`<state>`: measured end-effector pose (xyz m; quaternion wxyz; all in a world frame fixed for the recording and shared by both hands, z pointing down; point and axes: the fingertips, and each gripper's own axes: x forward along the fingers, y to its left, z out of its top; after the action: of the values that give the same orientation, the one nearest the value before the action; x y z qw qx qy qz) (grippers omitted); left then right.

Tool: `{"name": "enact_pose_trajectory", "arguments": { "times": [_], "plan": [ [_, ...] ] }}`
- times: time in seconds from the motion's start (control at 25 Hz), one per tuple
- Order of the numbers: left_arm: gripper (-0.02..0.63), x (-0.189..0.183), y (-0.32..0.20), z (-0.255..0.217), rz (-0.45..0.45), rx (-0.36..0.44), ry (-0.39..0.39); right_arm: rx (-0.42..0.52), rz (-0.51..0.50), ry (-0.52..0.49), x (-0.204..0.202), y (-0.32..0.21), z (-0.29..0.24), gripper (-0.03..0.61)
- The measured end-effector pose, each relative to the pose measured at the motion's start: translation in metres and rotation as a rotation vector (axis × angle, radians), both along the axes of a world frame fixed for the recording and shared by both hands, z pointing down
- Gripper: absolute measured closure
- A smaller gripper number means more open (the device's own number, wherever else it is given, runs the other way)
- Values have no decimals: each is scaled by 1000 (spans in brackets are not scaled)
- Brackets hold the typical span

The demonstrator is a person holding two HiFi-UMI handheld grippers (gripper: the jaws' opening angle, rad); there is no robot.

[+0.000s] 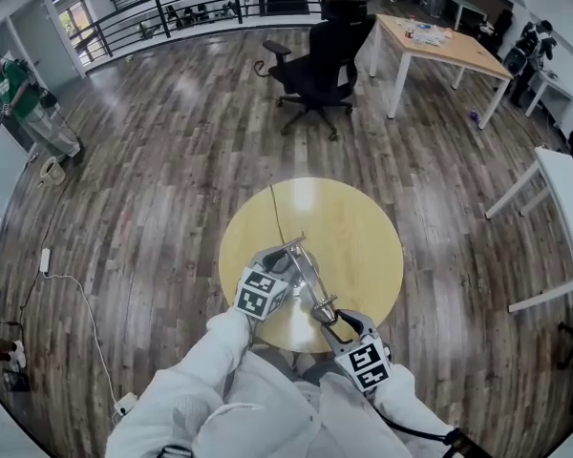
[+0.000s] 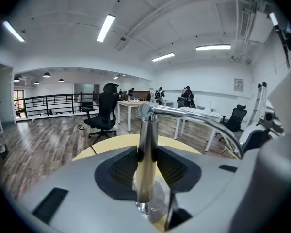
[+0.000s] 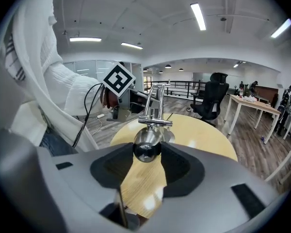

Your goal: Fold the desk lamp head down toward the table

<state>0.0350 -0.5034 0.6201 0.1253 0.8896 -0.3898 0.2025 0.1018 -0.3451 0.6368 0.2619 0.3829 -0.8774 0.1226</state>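
- Two claws on one shiny lamp (image 1: 306, 273), down near the 6 o'clock edge of the round yellow counter (image 1: 363, 227), close to the person.
- Left claw (image 1: 283, 267) shut tight on the upright post (image 2: 146, 144), likely to keep the stand from tipping.
- Right claw (image 1: 330, 315) pinched on the round lamp head (image 3: 146, 147), pressed from both sides.
- Looks like the middle of the fold: head gripped and already low, but not down by the counter yet.
- Next, most likely: push the head lower in a soft curve, hold the post firm, no yanking.
- Long arm (image 2: 203, 120) stretched from the post top at 11 o'clock out to the head at 5 o'clock in the head view, sloping down that way.
- Post straight up and down.
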Motion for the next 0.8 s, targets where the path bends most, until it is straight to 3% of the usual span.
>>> {"name": "enact_pose_trajectory", "arguments": {
  "times": [0.8],
  "plan": [
    [494,-3,1,2,50,-2,1,-23,49,44,-24,-33,58,391]
  ]
}}
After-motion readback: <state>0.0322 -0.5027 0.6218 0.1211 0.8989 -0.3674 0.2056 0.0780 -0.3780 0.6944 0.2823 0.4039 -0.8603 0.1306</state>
